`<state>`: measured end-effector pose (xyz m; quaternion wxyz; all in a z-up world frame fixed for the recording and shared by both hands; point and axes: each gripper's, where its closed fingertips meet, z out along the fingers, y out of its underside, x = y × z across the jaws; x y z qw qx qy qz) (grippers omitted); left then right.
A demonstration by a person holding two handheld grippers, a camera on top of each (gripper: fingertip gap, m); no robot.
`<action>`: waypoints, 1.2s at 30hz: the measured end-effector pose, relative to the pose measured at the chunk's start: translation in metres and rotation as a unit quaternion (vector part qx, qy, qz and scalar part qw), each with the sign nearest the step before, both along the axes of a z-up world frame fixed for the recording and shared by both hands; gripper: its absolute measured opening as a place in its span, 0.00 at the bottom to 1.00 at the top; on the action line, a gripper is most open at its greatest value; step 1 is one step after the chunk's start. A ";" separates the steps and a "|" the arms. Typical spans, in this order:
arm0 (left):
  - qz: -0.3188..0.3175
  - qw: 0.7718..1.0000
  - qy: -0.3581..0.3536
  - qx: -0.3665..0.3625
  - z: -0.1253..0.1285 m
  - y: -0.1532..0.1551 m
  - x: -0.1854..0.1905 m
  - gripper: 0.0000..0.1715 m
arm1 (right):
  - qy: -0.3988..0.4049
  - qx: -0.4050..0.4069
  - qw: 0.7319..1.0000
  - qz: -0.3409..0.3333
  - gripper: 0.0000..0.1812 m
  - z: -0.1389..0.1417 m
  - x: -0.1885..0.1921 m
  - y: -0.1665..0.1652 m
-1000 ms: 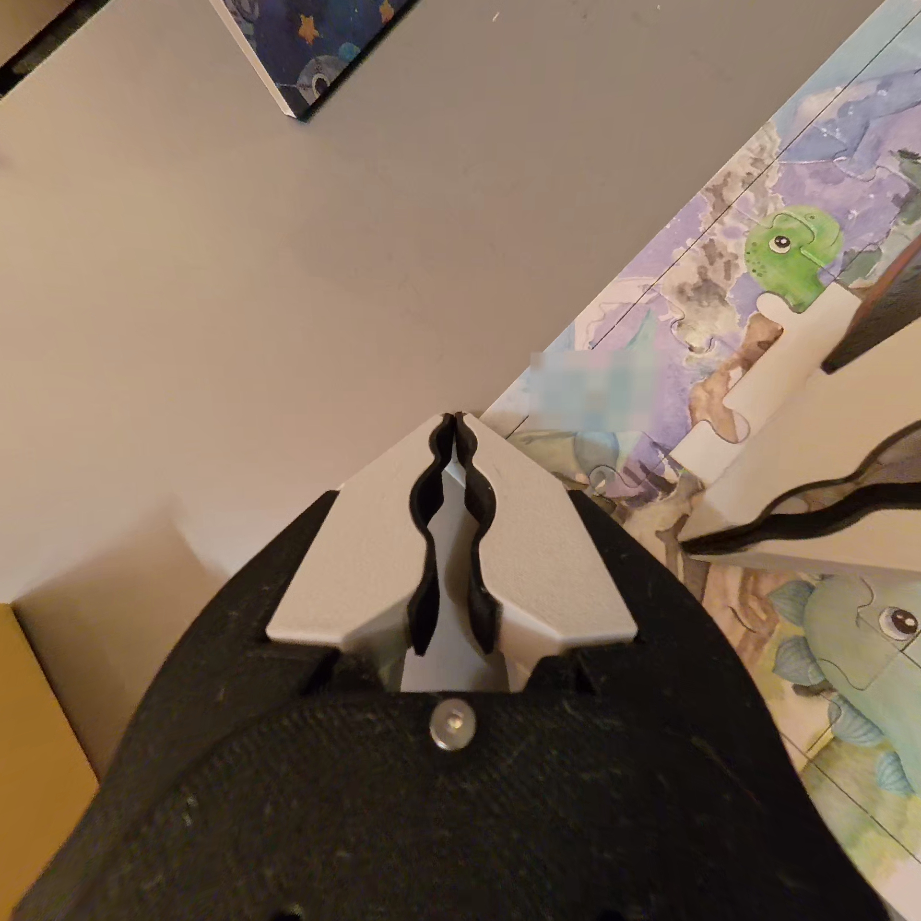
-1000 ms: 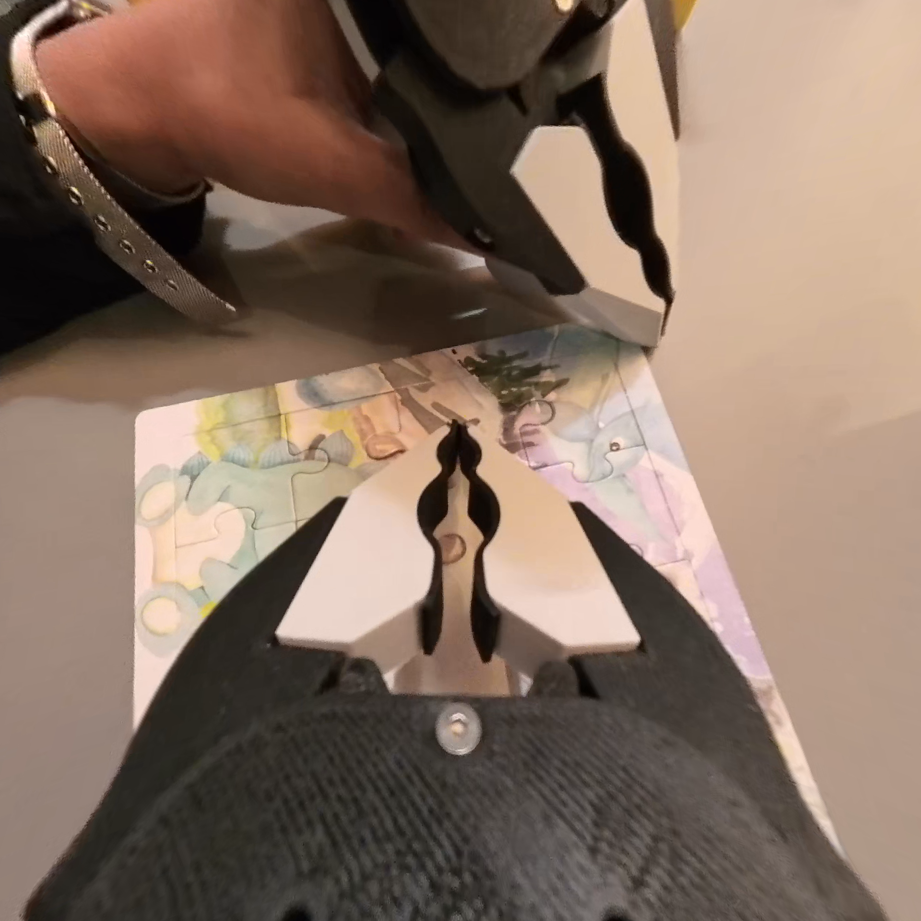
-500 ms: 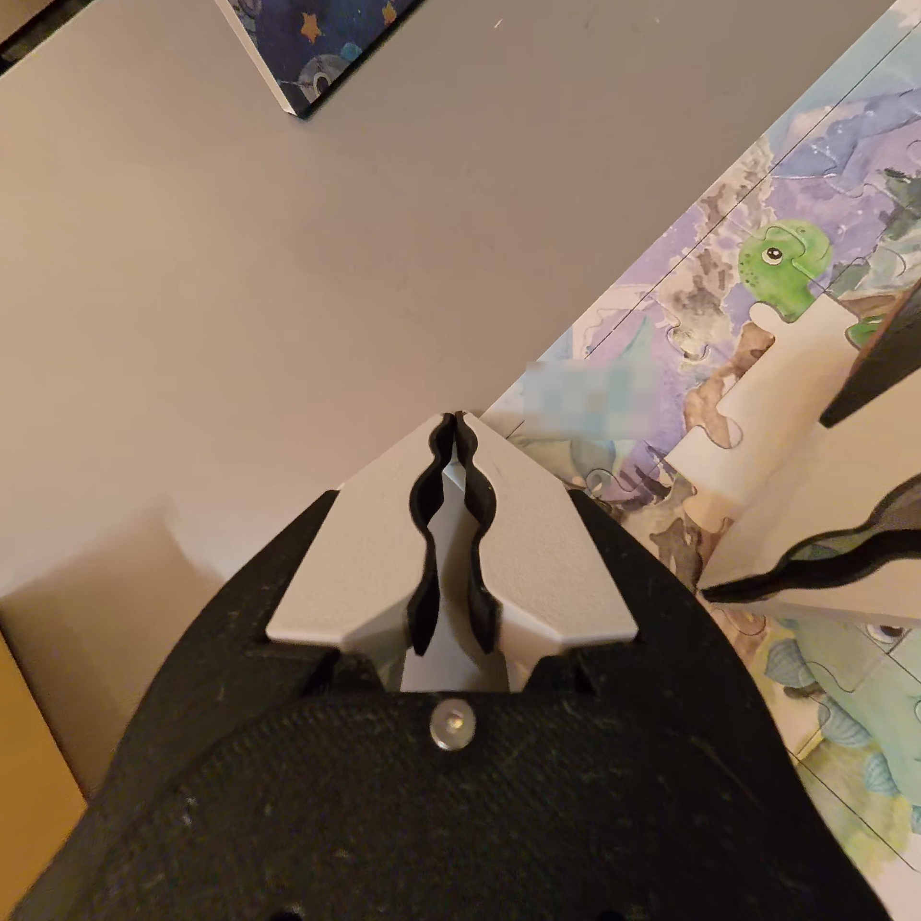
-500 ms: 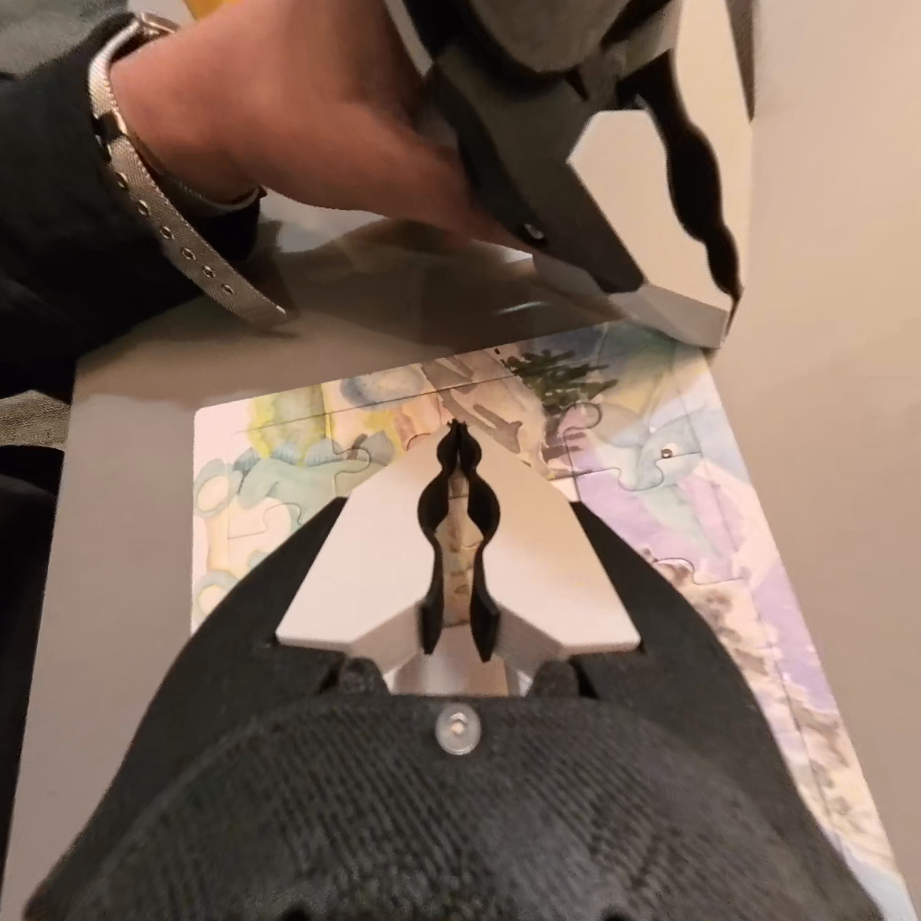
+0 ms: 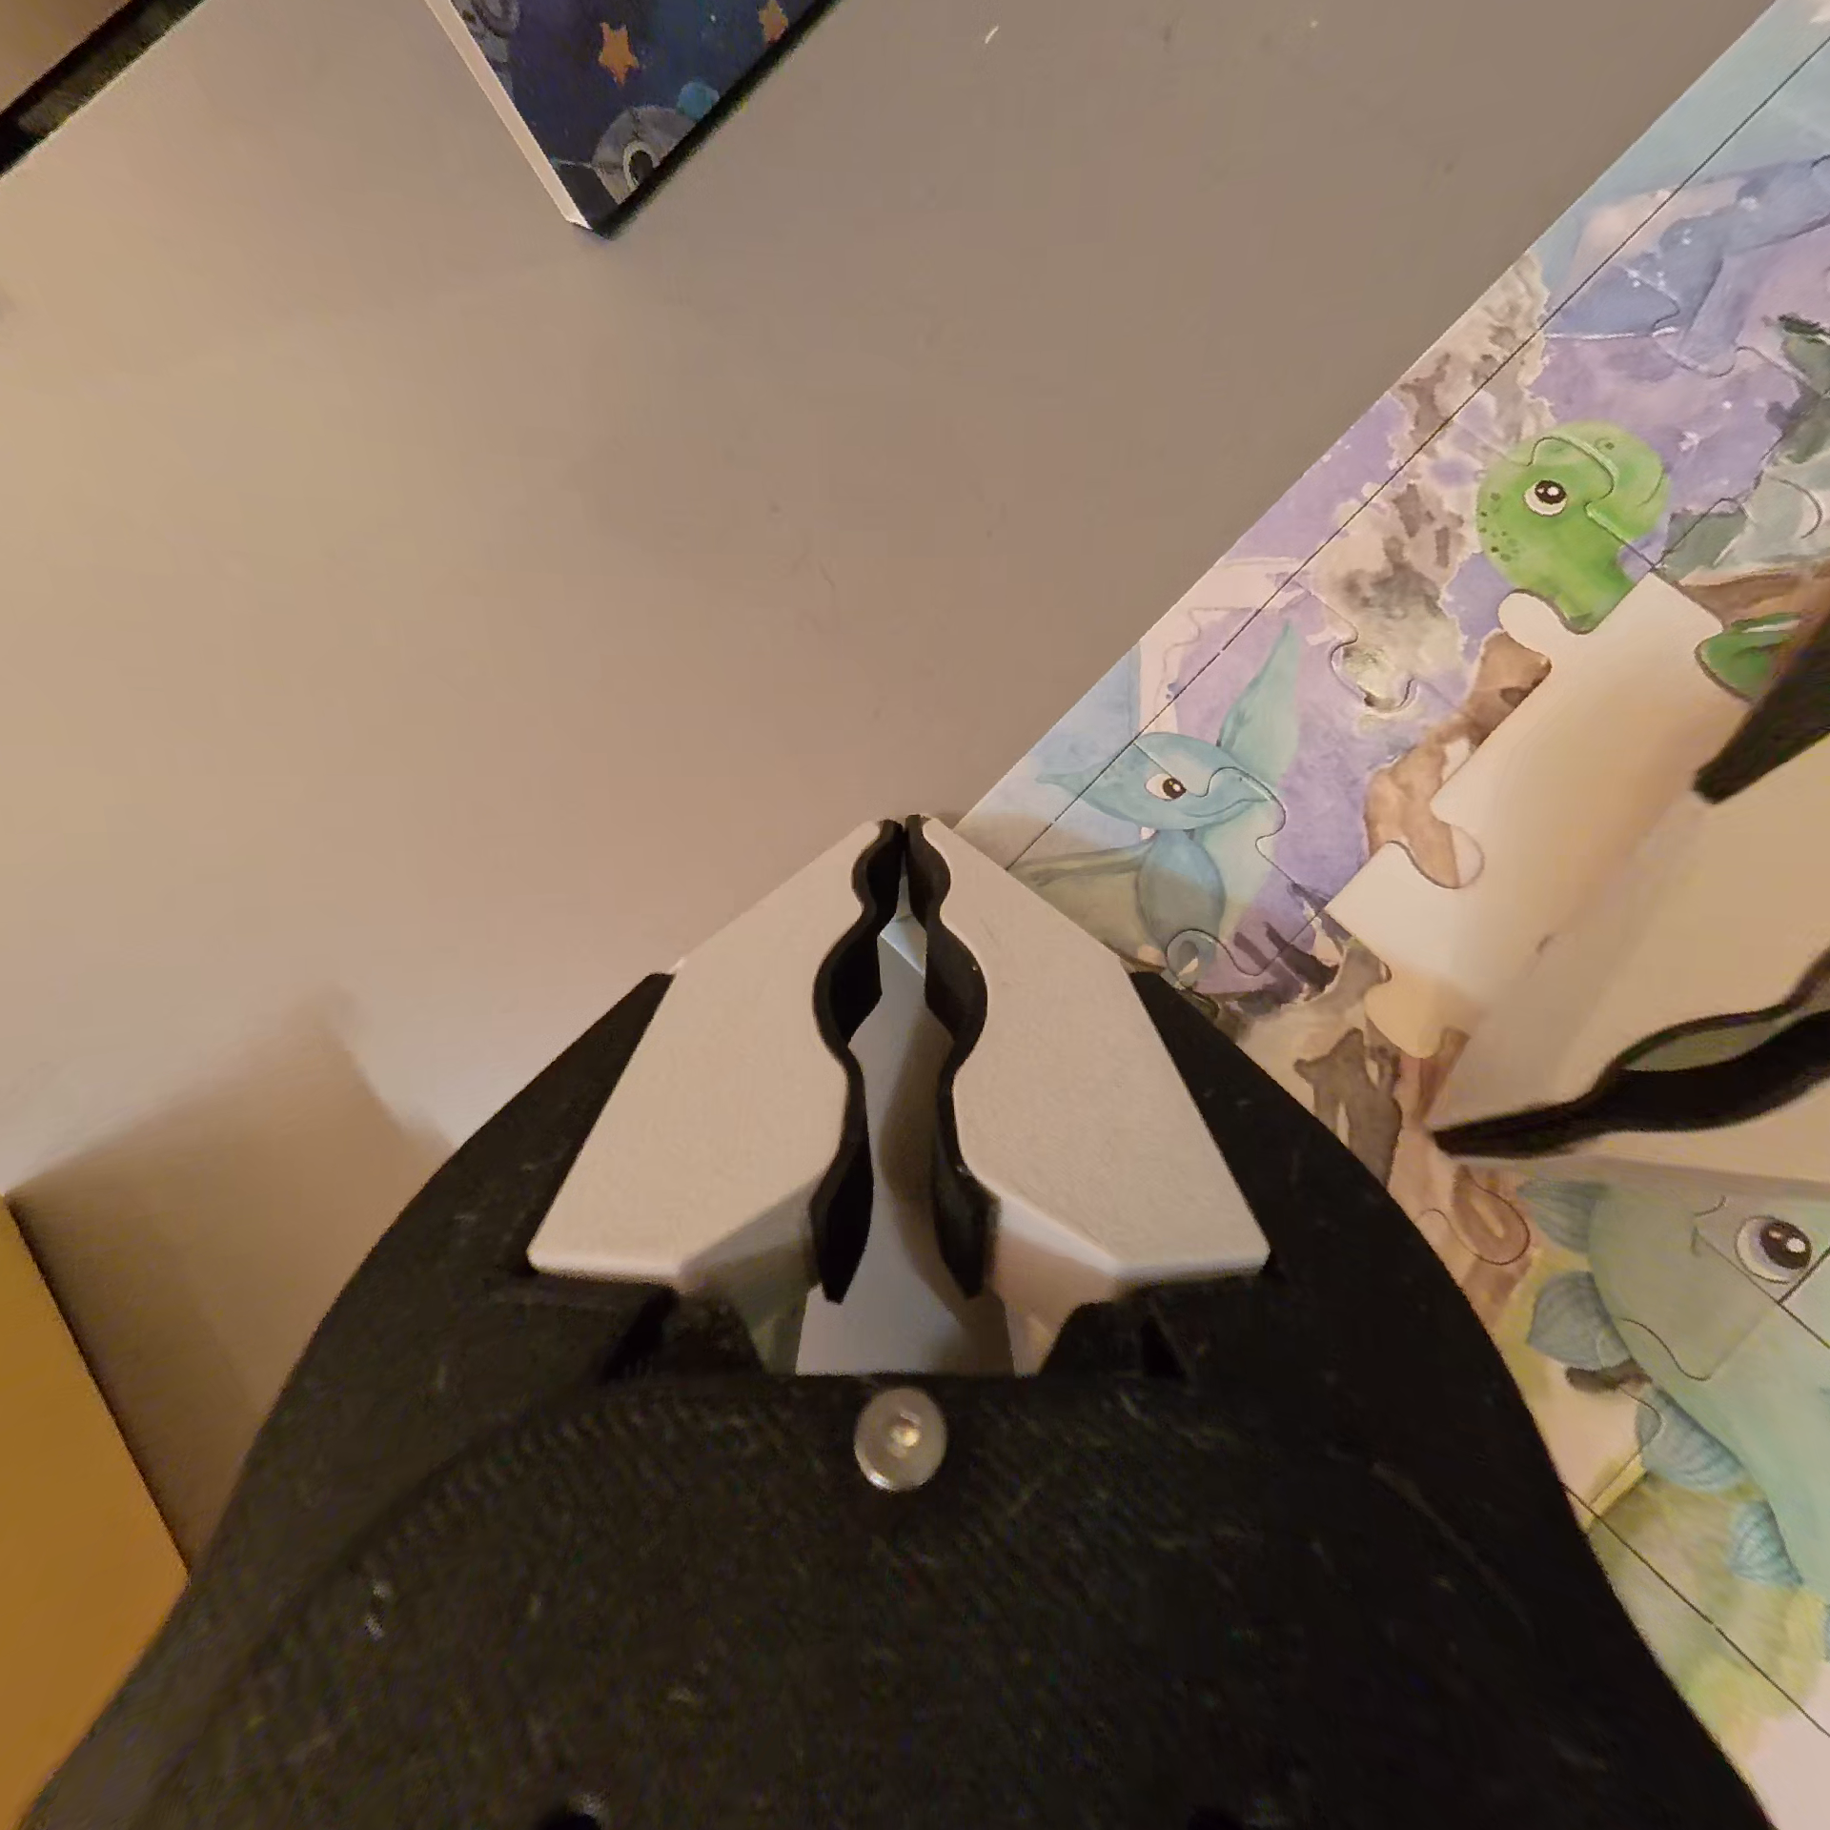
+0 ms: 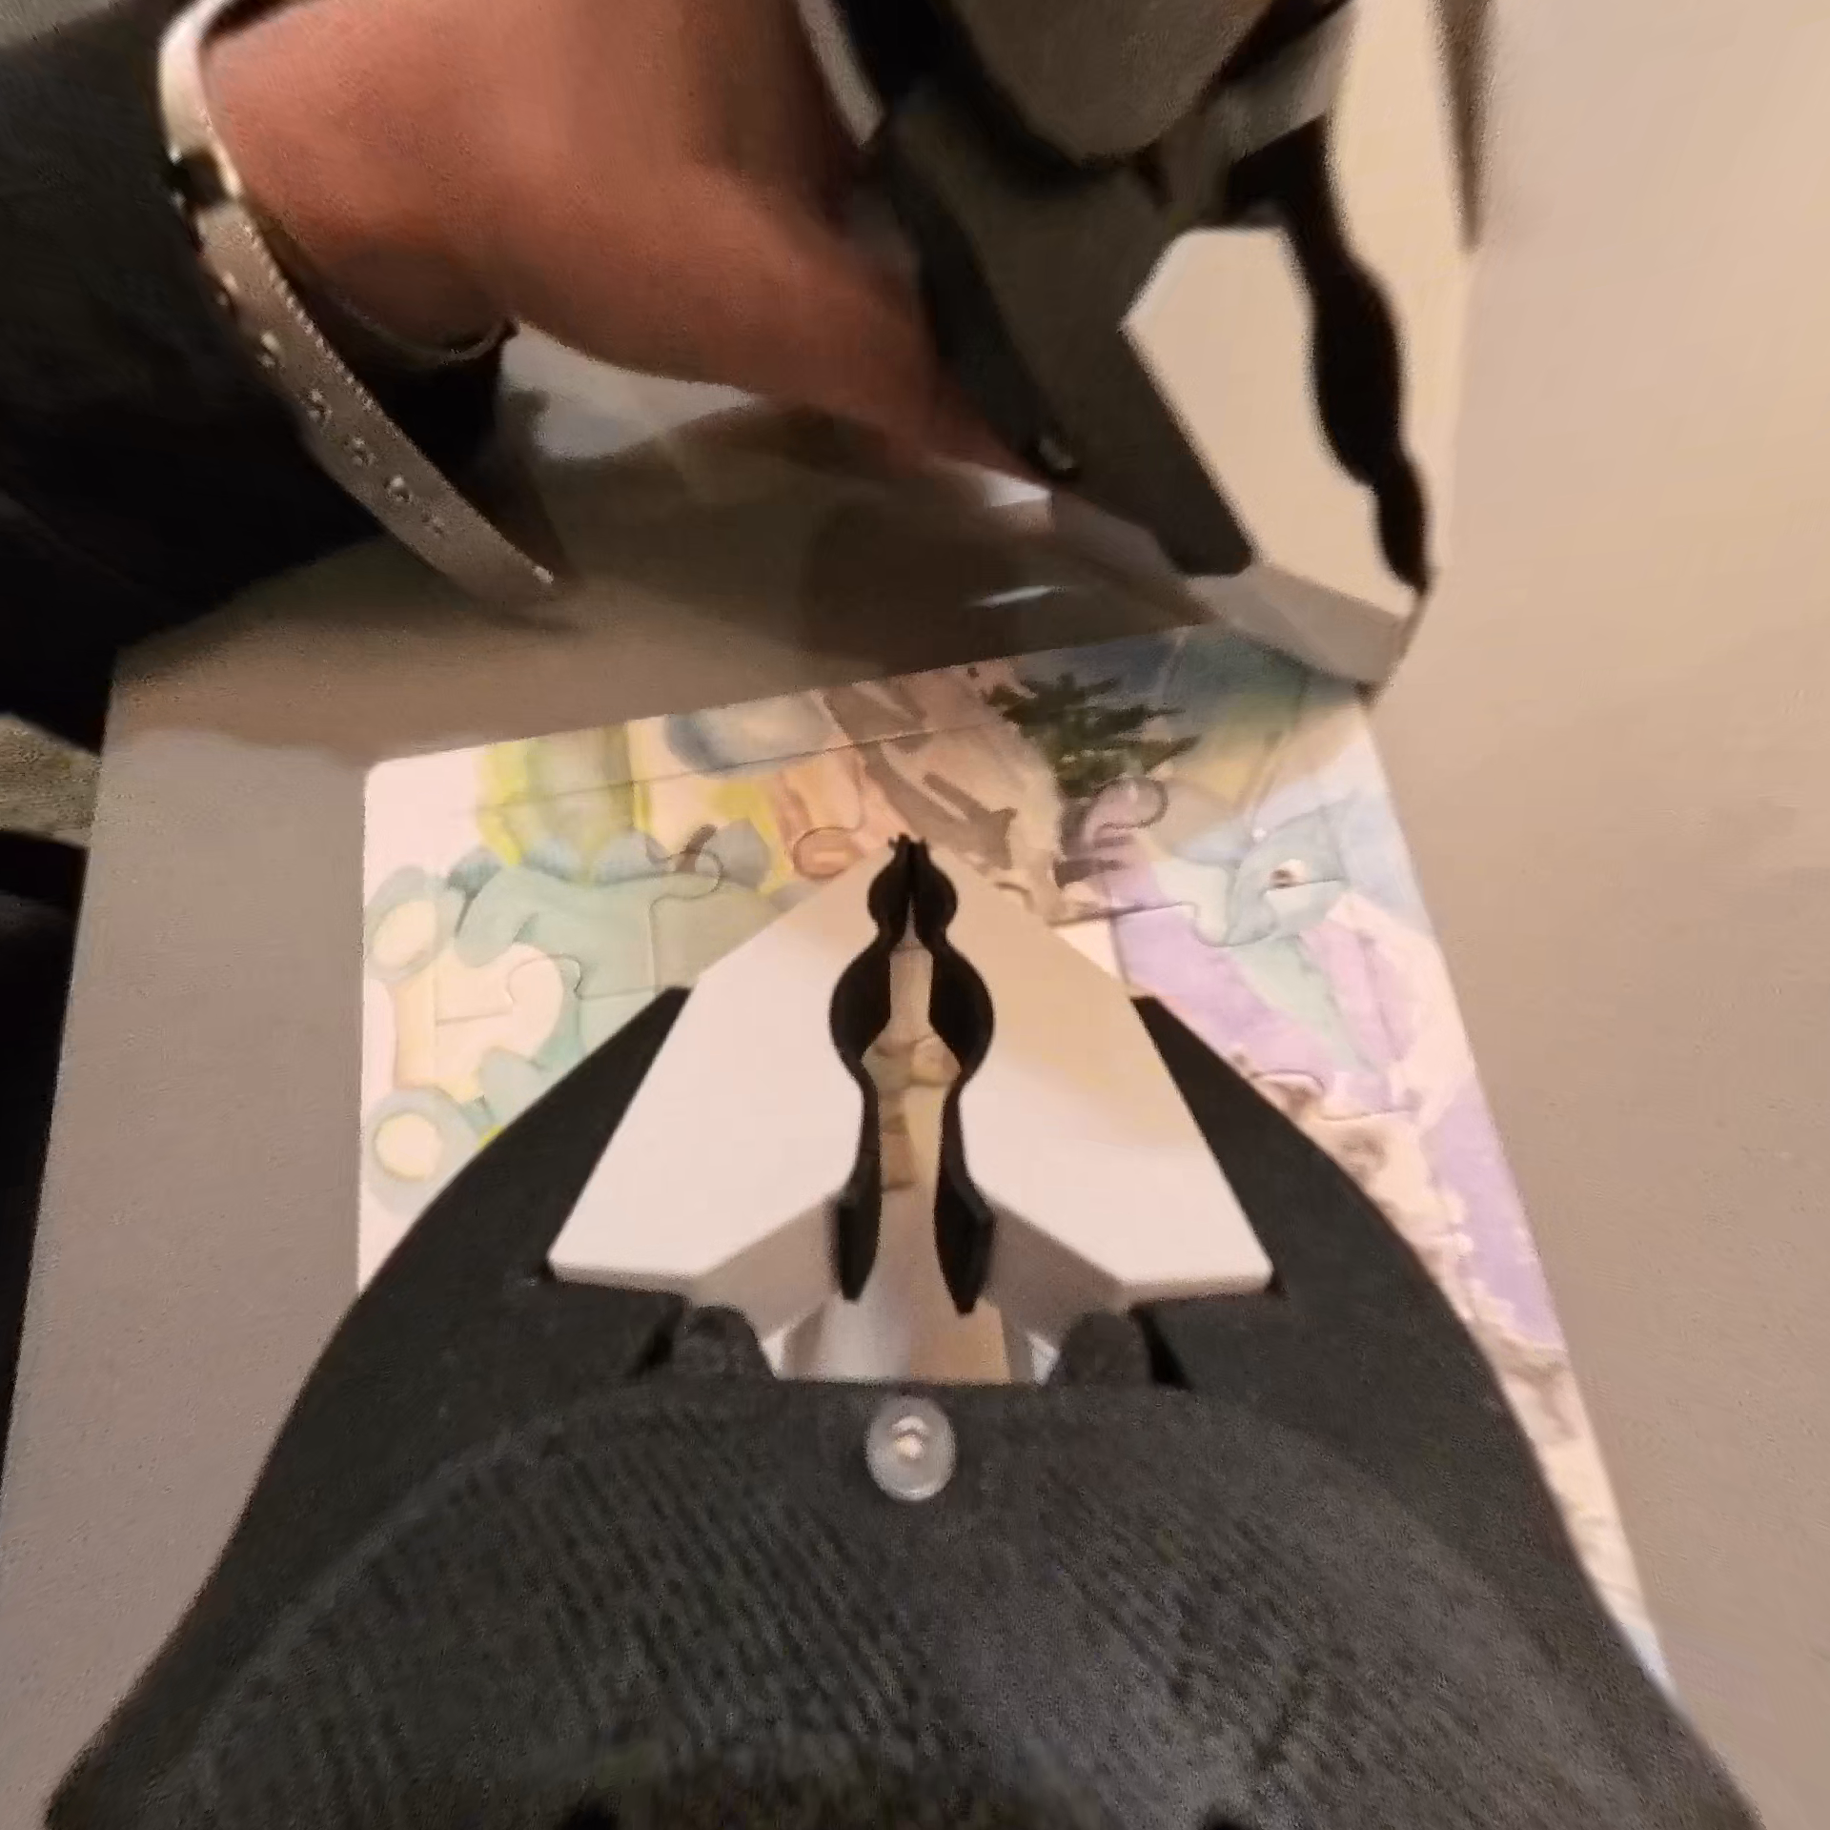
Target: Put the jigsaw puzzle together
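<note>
The jigsaw puzzle (image 5: 1287, 753) lies in its frame on the grey table, with a green dinosaur, a blue one and a teal one in the picture. A bare white slot (image 5: 1584, 792) is open near the green dinosaur. My left gripper (image 5: 906, 827) is shut and empty at the frame's corner. My right gripper (image 6: 909, 847) is shut, its tips down on the middle of the puzzle (image 6: 1367, 1040). It shows from the side in the left wrist view (image 5: 1456, 1139). The left gripper (image 6: 1406, 584) also shows in the right wrist view, at the puzzle's far corner.
A dark blue starry box or board (image 5: 634, 89) lies at the far side of the table (image 5: 495, 594). A tan box (image 5: 50, 1436) stands at the left edge. A hand (image 6: 594, 198) with a metal watch band (image 6: 327, 416) holds the left gripper. Spacing between my two grippers at the tips: around 10 cm. Both grippers' tips are roughly 7 cm from the jigsaw puzzle (image 5: 1287, 753). Look for it in the right wrist view (image 6: 1261, 984) too. It is some 7 cm from my right tips to the bare white slot (image 5: 1584, 792).
The right wrist view has closed in on the left gripper, and the puzzle has slid rightward in it. Both grippers stay shut. The left gripper has barely moved.
</note>
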<state>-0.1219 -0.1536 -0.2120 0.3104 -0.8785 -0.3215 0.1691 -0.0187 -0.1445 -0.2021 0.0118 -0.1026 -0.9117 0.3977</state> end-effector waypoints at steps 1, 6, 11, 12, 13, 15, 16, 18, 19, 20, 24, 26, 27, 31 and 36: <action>0.001 1.000 0.002 -0.002 0.000 -0.001 -0.001 0.02 | 0.017 -0.011 1.000 -0.009 0.00 0.009 -0.006 0.001; 0.032 0.999 -0.008 0.012 0.002 -0.014 -0.007 0.03 | 0.095 -0.126 0.980 -0.121 0.00 0.071 -0.053 0.057; 0.054 0.998 0.009 0.033 0.012 -0.025 -0.015 0.03 | 0.187 -0.075 0.950 -0.239 0.00 0.079 -0.103 0.173; 0.057 0.998 0.017 0.033 0.015 -0.028 -0.018 0.02 | 0.204 -0.077 0.943 -0.250 0.00 0.086 -0.105 0.189; 0.062 0.997 0.022 0.034 0.017 -0.032 -0.020 0.02 | 0.223 -0.081 0.936 -0.261 0.00 0.094 -0.106 0.202; 0.066 0.996 0.026 0.044 0.021 -0.035 -0.024 0.02 | 0.251 -0.090 0.922 -0.281 0.00 0.108 -0.105 0.225; 0.068 0.996 0.029 0.050 0.023 -0.035 -0.025 0.02 | 0.261 -0.092 0.916 -0.290 0.00 0.112 -0.104 0.235; 0.067 0.995 0.036 0.066 0.028 -0.035 -0.026 0.02 | 0.276 -0.092 0.905 -0.309 0.00 0.116 -0.102 0.253; 0.062 0.994 0.041 0.074 0.030 -0.032 -0.026 0.02 | 0.280 -0.094 0.901 -0.317 0.00 0.116 -0.101 0.260; 0.057 0.994 0.045 0.082 0.033 -0.030 -0.025 0.02 | 0.282 -0.096 0.898 -0.323 0.00 0.114 -0.101 0.266; 0.049 0.992 0.067 0.097 0.040 -0.023 -0.019 0.02 | 0.271 -0.108 0.893 -0.344 0.00 0.104 -0.097 0.288; 0.044 0.991 0.078 0.103 0.045 -0.020 -0.016 0.02 | 0.265 -0.128 0.886 -0.358 0.00 0.102 -0.095 0.299; 0.040 0.990 0.083 0.106 0.047 -0.018 -0.015 0.02 | 0.265 -0.141 0.882 -0.364 0.00 0.101 -0.094 0.305; 0.021 0.988 0.113 0.102 0.054 -0.011 -0.012 0.01 | 0.300 -0.170 0.825 -0.448 0.00 0.112 -0.097 0.356; 0.012 0.989 0.127 0.079 0.051 -0.007 -0.013 0.01 | 0.299 -0.216 0.783 -0.501 0.00 0.120 -0.088 0.398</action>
